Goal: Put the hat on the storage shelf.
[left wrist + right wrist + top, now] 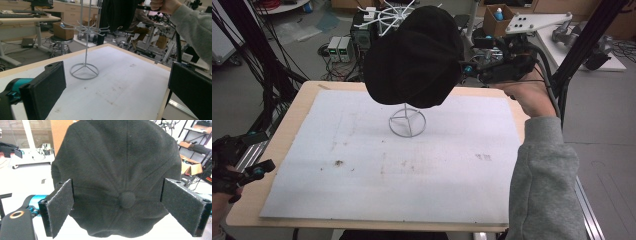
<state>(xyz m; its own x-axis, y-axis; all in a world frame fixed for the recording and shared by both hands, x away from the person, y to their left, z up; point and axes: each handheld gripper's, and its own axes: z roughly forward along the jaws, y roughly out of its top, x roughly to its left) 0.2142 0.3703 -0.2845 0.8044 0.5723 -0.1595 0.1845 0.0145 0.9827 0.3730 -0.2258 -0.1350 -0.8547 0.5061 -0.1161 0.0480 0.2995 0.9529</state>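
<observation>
A black cap (414, 55) hangs on top of a thin white wire stand whose round base (407, 122) rests on the white board (437, 175). My right gripper (464, 70), held up at the cap's right side, points at it. In the right gripper view its jaws stand wide apart (117, 205), with the cap's crown and top button (127, 199) just beyond them and no pad pressing on it. My left gripper (249, 182) rests at the table's near left corner, open (115, 90) with nothing between its jaws. It faces the stand (84, 71).
The white board lies on a wooden table (287, 130). Black frame posts (582, 45) rise at the right. Cables and small boxes (339, 47) sit on the floor behind. A cardboard box (497, 20) stands at the back right.
</observation>
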